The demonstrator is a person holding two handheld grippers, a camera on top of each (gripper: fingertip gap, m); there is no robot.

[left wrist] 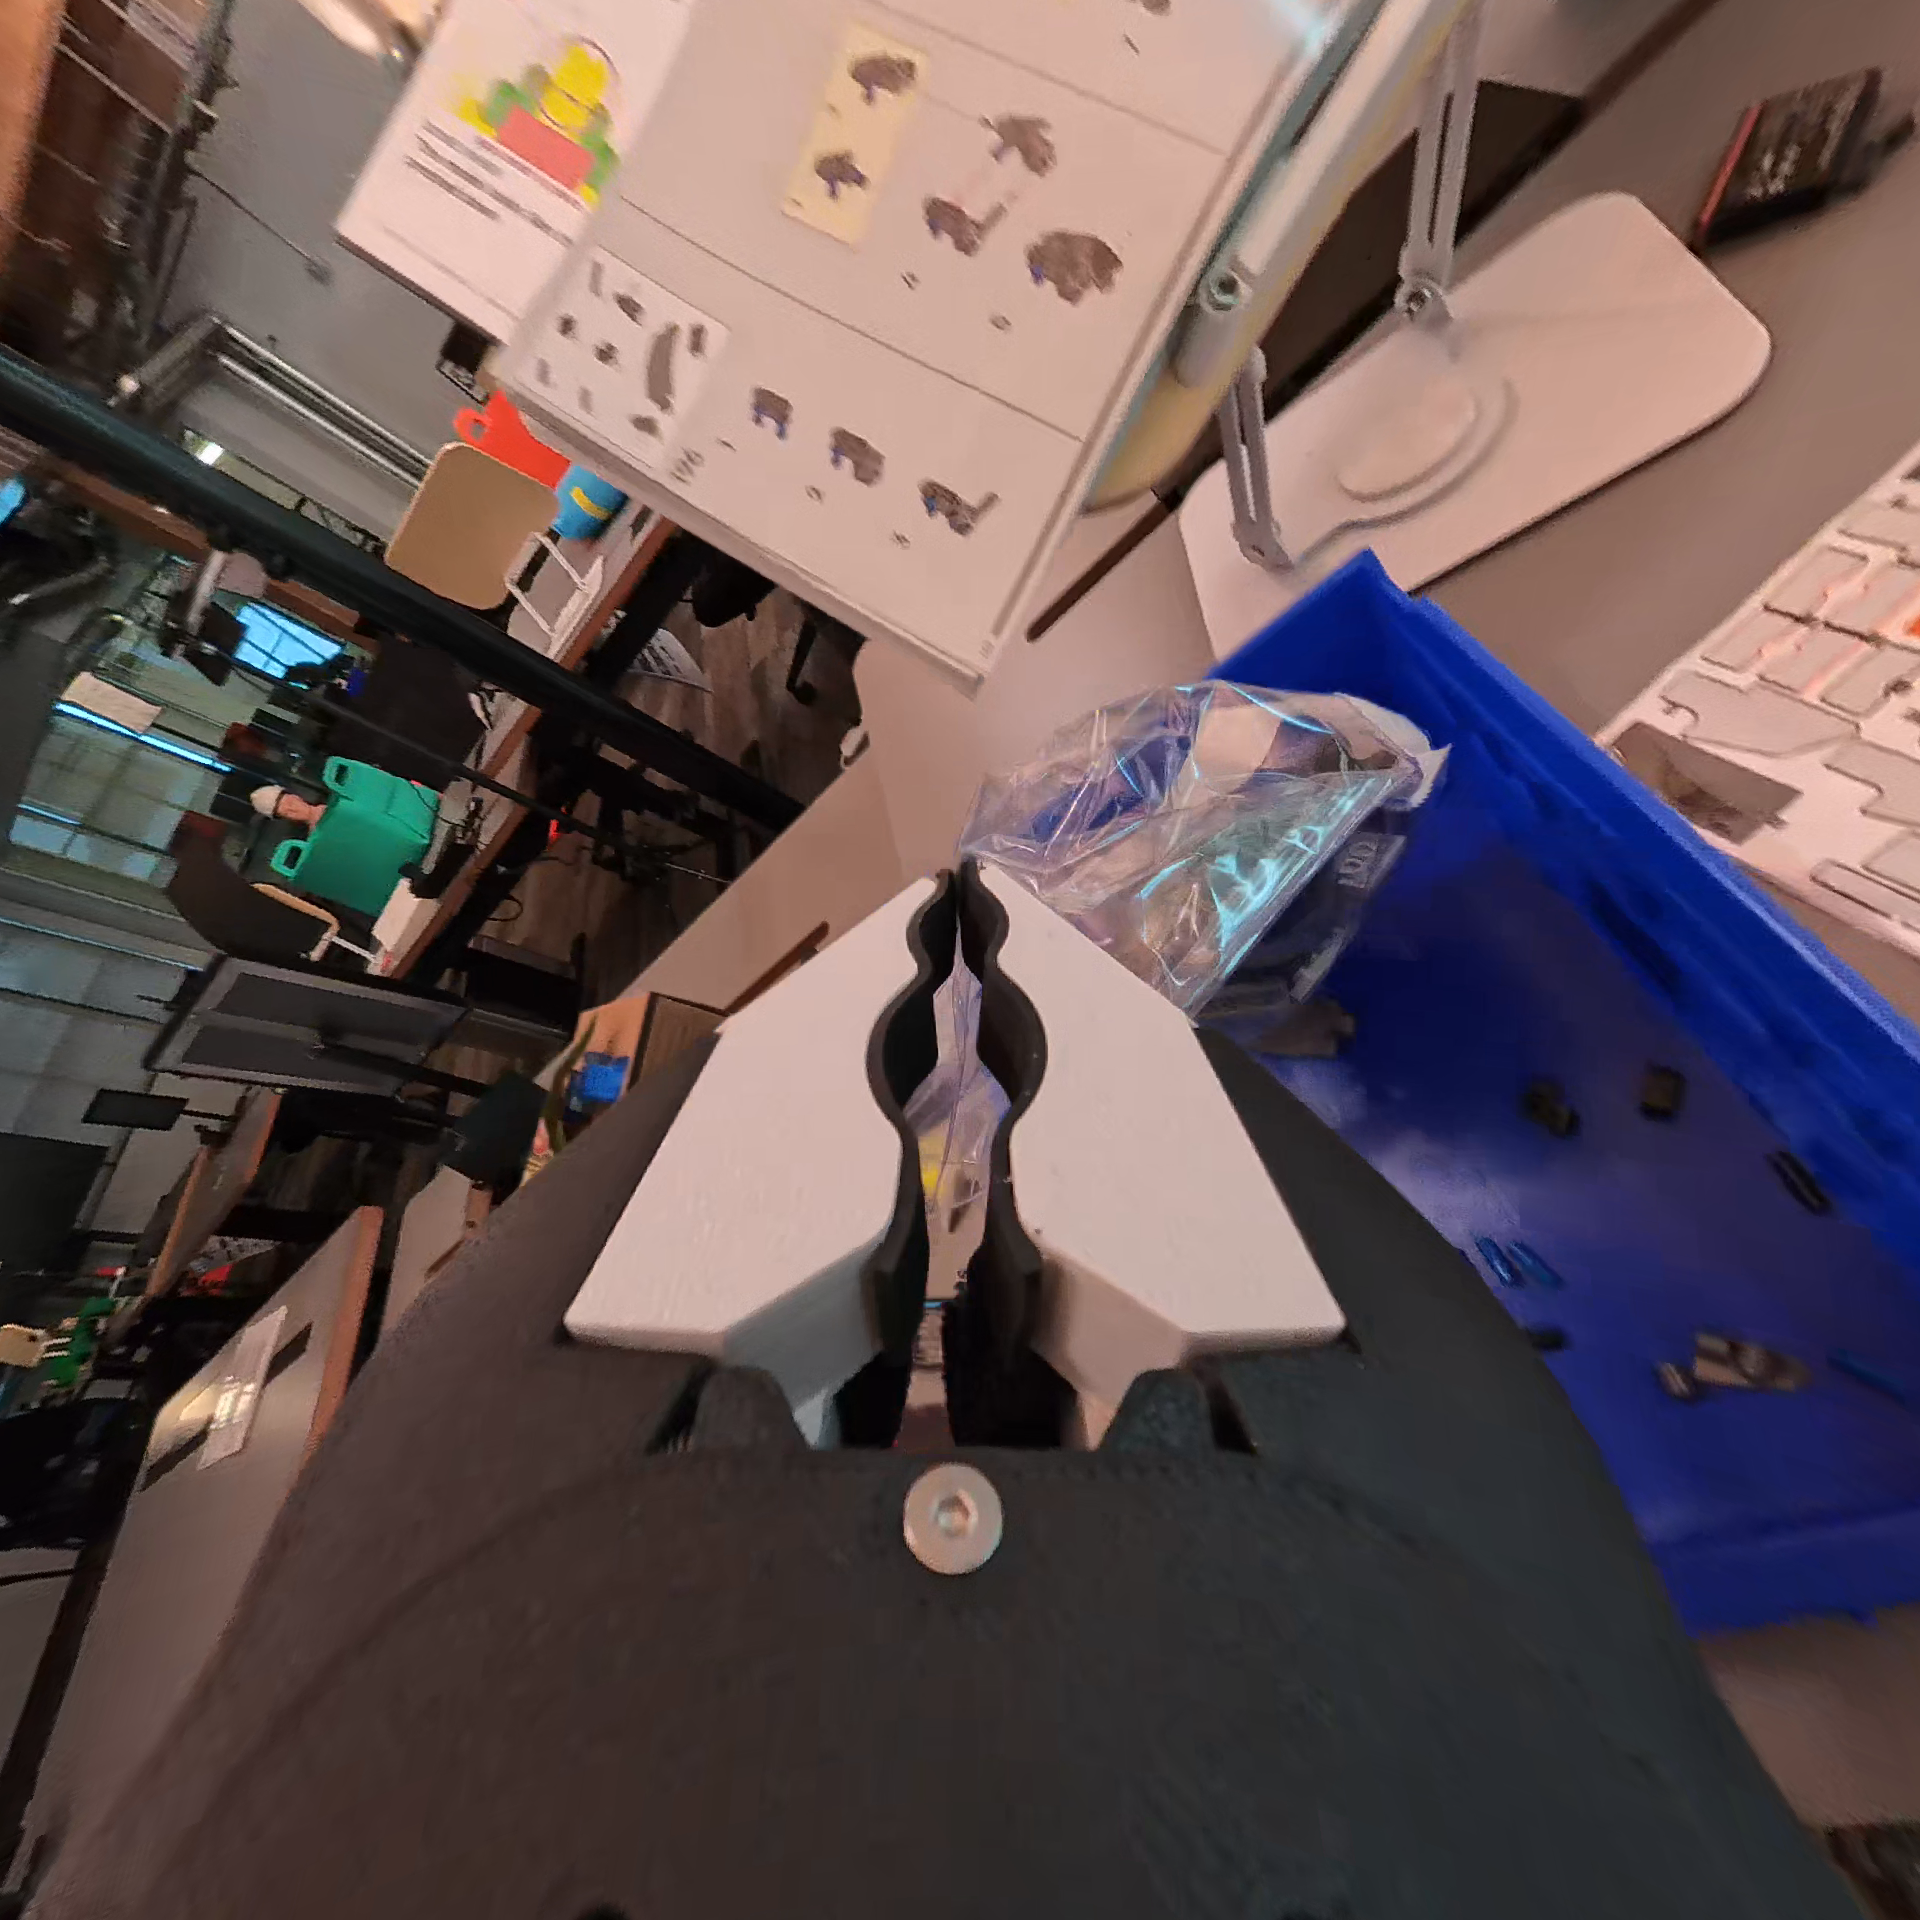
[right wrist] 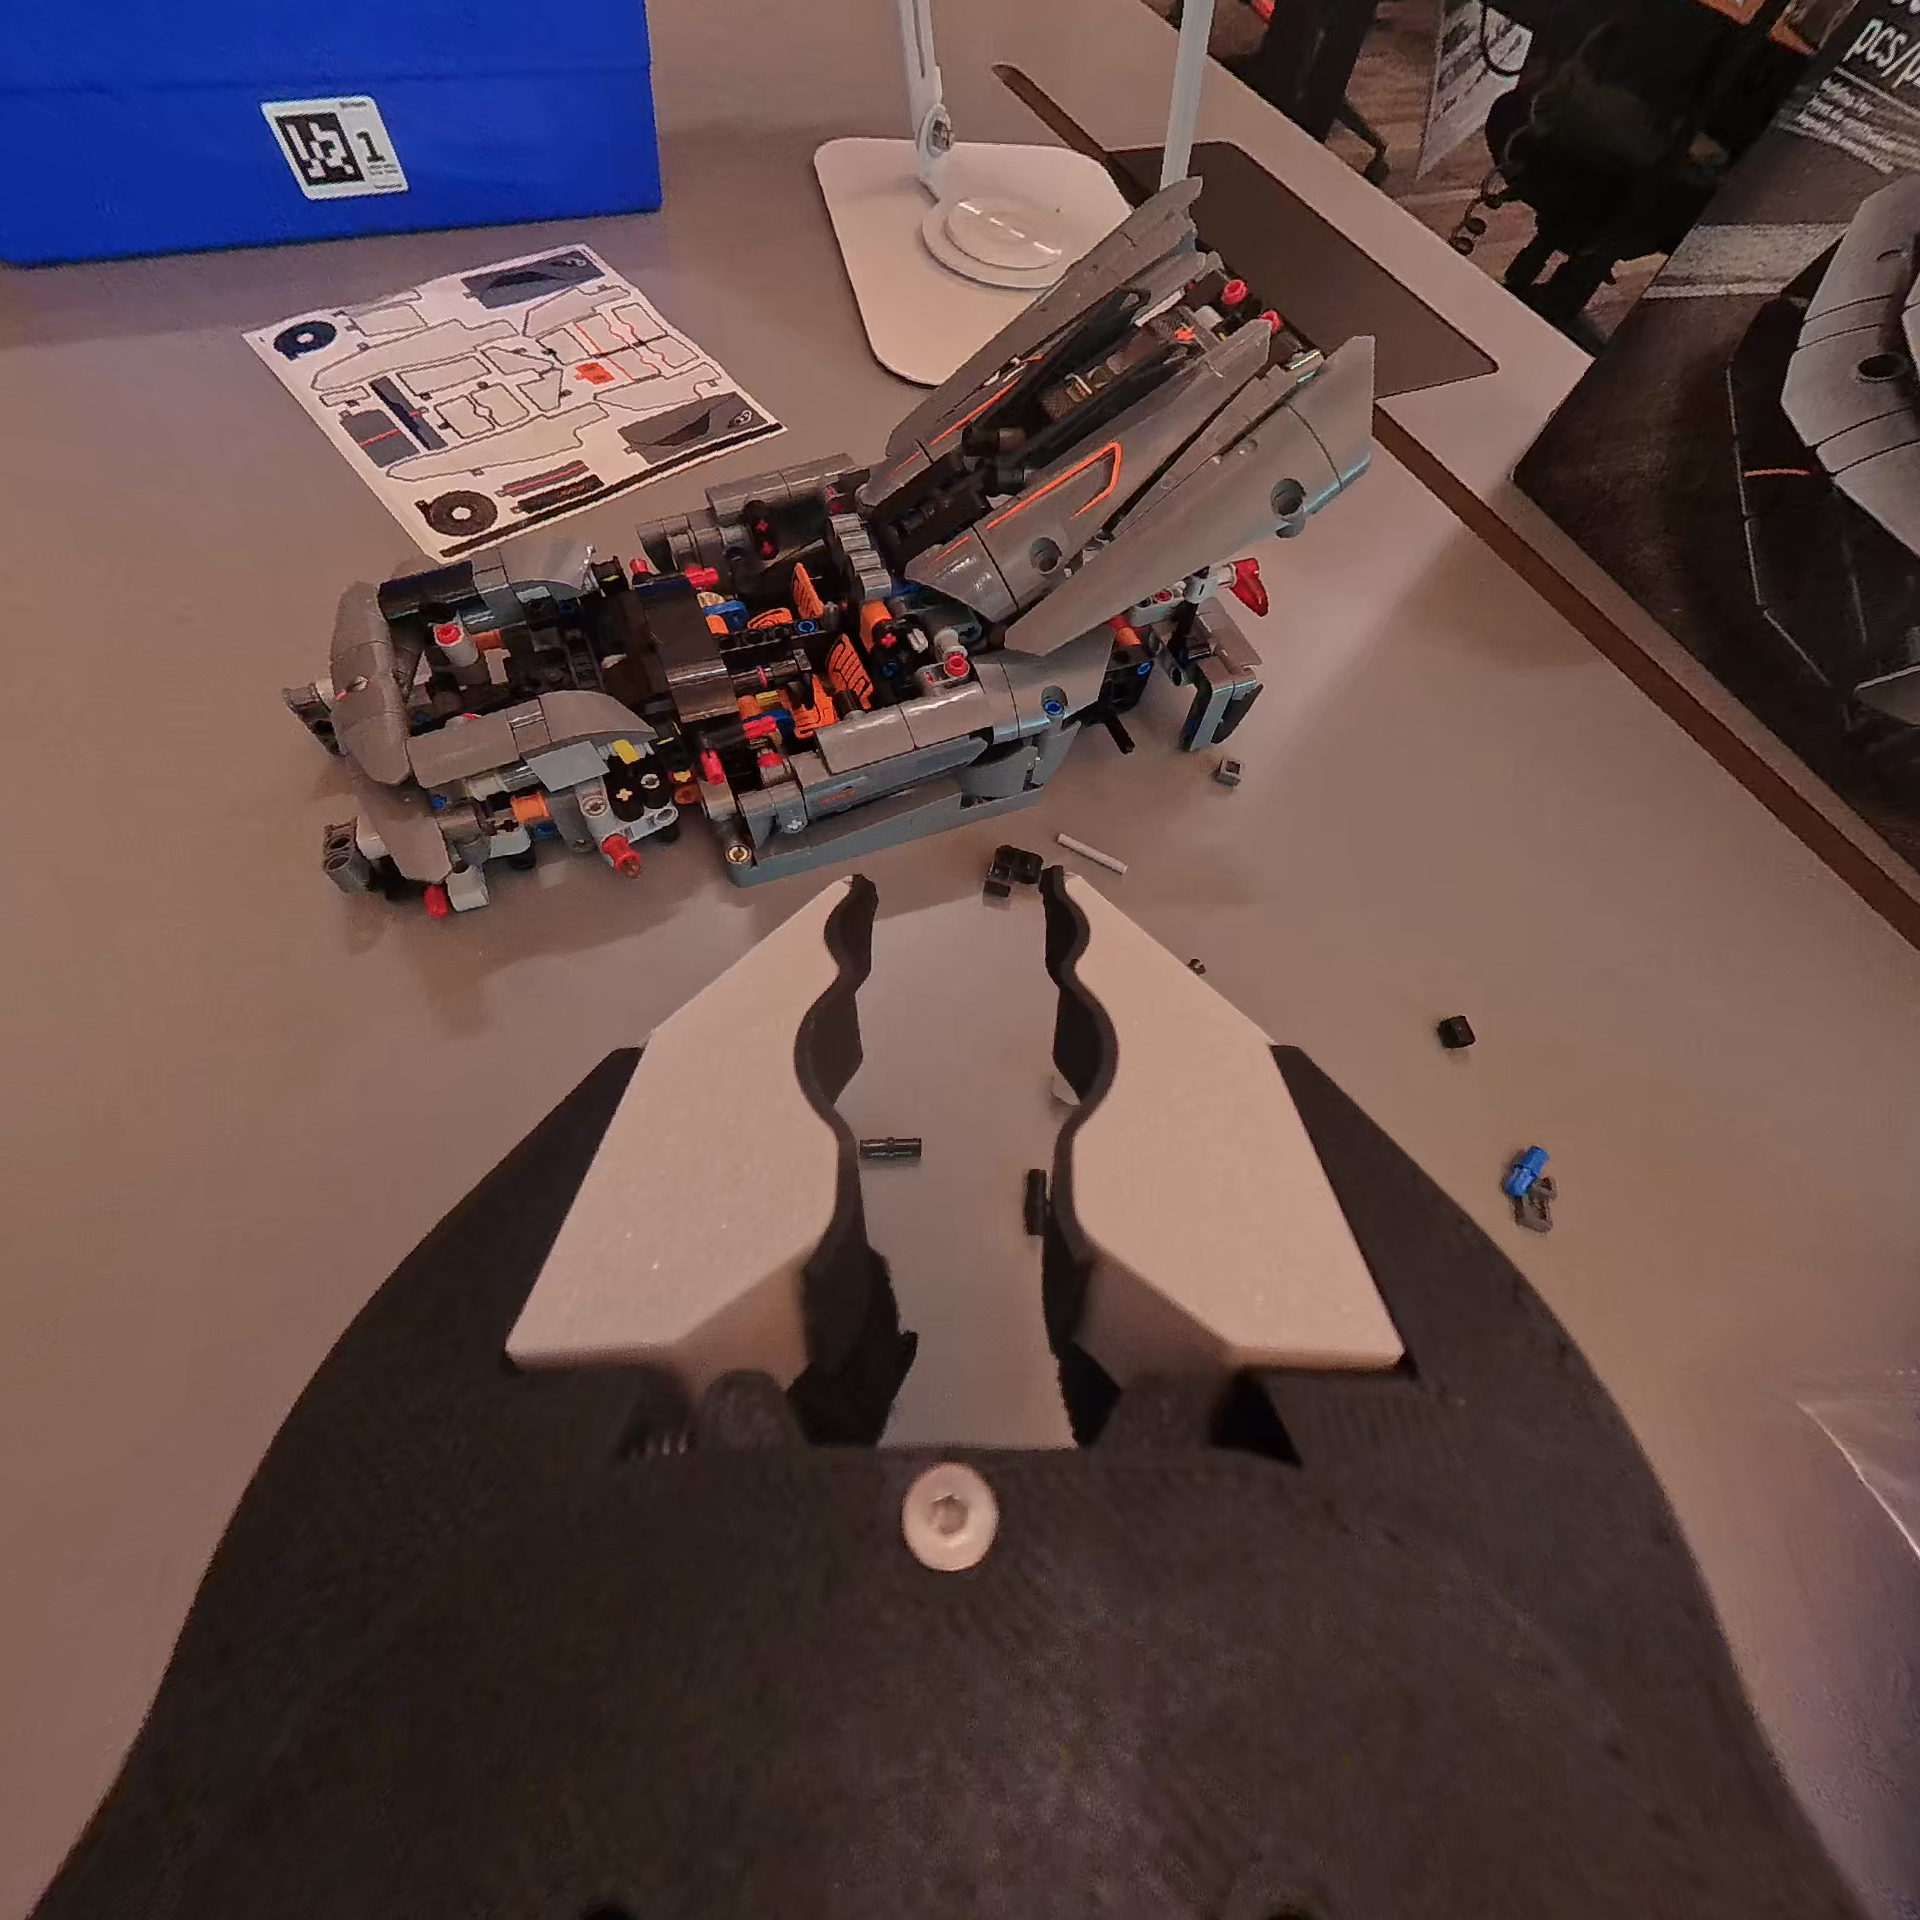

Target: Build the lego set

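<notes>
In the left wrist view, my left gripper [left wrist: 958, 883] is shut on a clear plastic bag [left wrist: 1195, 831] that holds small parts. It holds the bag tilted above a blue bin [left wrist: 1662, 1039] with several small dark and blue pieces on its floor. In the right wrist view, my right gripper [right wrist: 956, 883] is open and empty, low over the table just in front of the partly built grey, black and orange Lego car [right wrist: 790, 644]. A black pin [right wrist: 890, 1147] lies on the table between its fingers. A black piece [right wrist: 1013, 864] and a grey axle [right wrist: 1091, 854] lie by its fingertips.
The instruction booklet [left wrist: 831, 312] stands on a white stand [left wrist: 1455, 416] behind the bin. A sticker sheet [right wrist: 509, 395] lies left of the car, with the blue bin [right wrist: 312, 125] behind it. The set's box [right wrist: 1766, 416] is at the right. A blue pin [right wrist: 1525, 1172] and a black bit [right wrist: 1456, 1031] lie loose.
</notes>
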